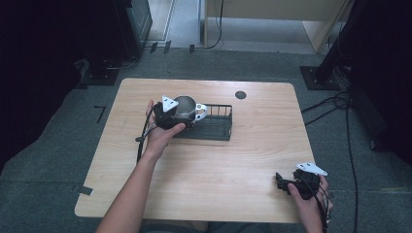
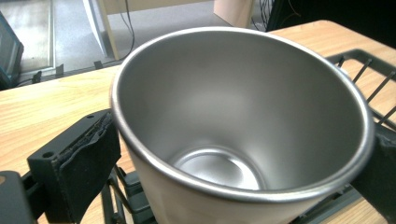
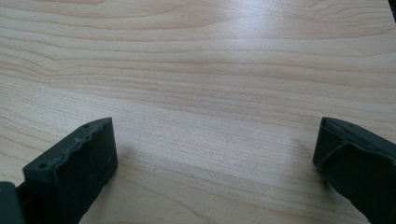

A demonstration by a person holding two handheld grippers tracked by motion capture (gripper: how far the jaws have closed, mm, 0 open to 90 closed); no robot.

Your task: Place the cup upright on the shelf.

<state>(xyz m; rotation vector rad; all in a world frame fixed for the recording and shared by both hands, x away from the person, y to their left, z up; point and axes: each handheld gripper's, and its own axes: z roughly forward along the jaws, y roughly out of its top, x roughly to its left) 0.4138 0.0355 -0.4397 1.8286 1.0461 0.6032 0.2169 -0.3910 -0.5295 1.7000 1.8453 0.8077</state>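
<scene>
Between the left gripper's (image 1: 171, 115) jaws sits one round brushed-steel cup (image 2: 243, 126), clamped at its rim, empty, over the left end of one black wire rack (image 1: 214, 124). One pale wooden table (image 1: 218, 165) stands on grey carpet (image 1: 43, 160). Rightward, the right gripper (image 1: 282, 180) rests with jaws wide apart over bare wood.
</scene>
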